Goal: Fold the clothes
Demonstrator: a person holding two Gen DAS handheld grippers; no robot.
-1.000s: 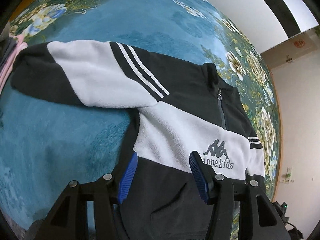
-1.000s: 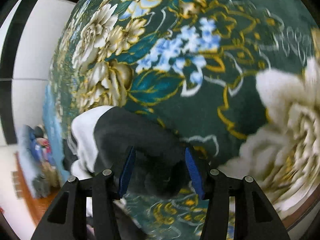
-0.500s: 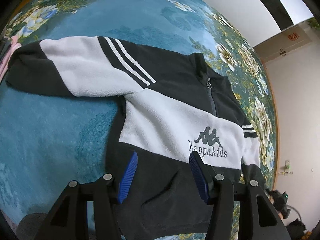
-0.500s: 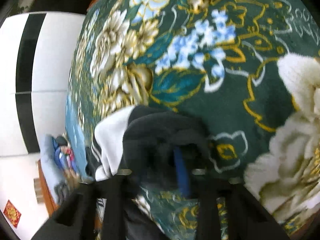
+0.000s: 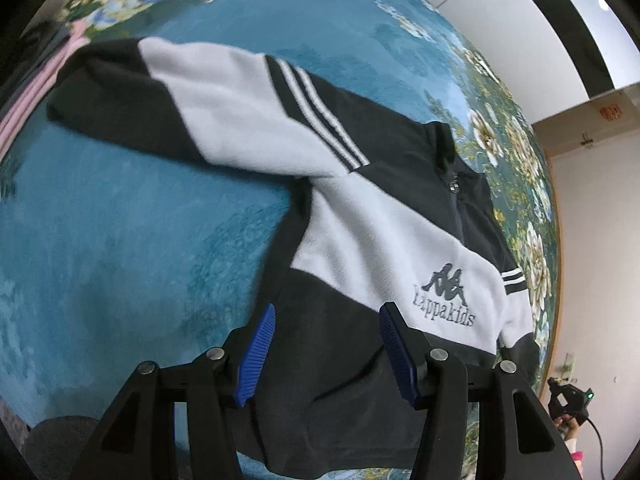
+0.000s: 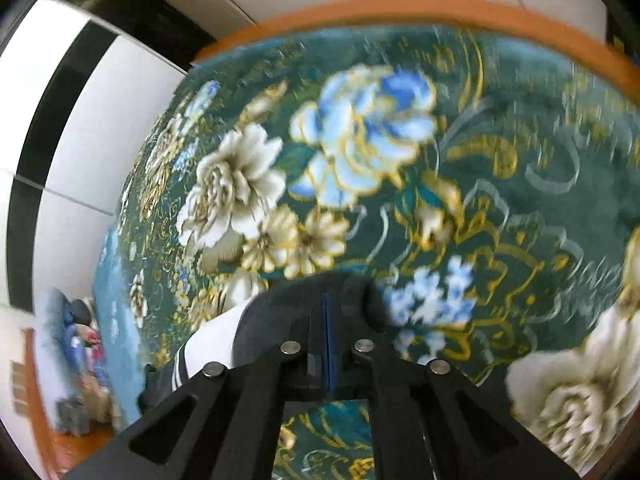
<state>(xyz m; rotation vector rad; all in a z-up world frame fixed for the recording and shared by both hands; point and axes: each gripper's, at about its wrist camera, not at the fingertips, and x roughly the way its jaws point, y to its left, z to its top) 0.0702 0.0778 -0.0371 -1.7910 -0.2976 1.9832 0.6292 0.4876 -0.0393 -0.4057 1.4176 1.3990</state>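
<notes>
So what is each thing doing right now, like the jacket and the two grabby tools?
Jacket: spread flat on the carpet, front up, not yet folded.
Zipper: zipped up at the collar.
Near sleeve: stretched straight out to the side.
Far sleeve cuff: pinched in the right tool.
Left tool: open, over the jacket's black hem.
Right tool: shut on the black cuff.

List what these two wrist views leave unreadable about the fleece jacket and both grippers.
- Left wrist view: the jacket hem is cut off by the bottom edge and the open left gripper.
- Left wrist view: the far sleeve cuff is mostly hidden behind the body.
- Right wrist view: motion blur; the right gripper is shut on dark fabric, but how much it pinches is hidden.
</notes>
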